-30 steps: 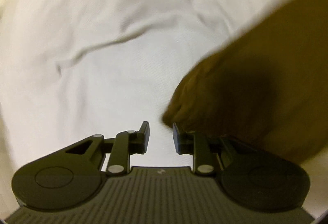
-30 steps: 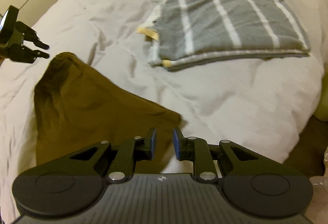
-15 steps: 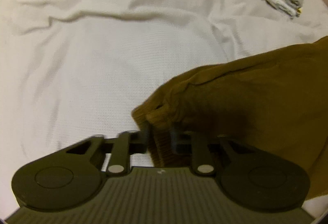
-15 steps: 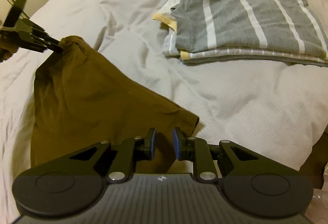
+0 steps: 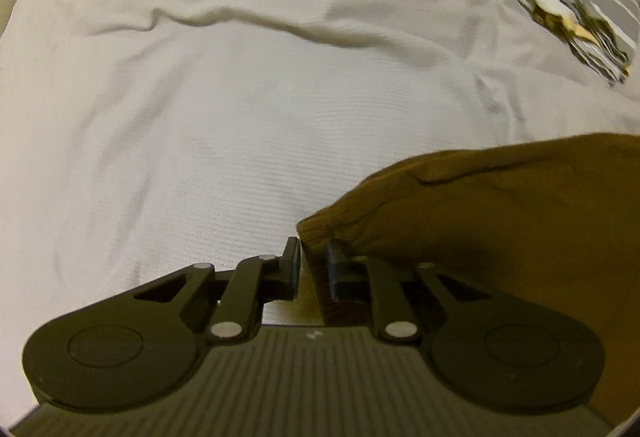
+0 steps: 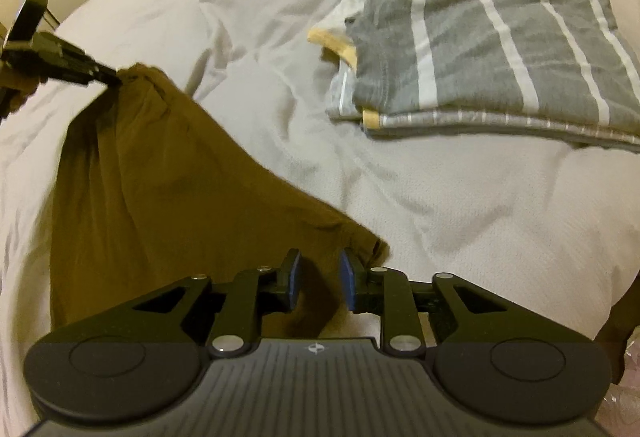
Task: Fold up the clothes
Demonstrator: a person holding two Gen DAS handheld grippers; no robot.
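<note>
Now our left tool pinches the brown garment corner on the bed, cloth running diagonally back to our spread right tool, nearer the loose corner.

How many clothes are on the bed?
3 that I can see: a brown garment pinched by the left gripper, and two folded grey striped ones stacked at the far right. More may be hidden in that stack.

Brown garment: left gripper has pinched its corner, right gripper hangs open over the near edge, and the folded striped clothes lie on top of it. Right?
Not quite. The right wrist view shows the folded striped clothes lying apart from the brown garment, on the white bedding. The left gripper pinch and the open right gripper are correct.
</note>
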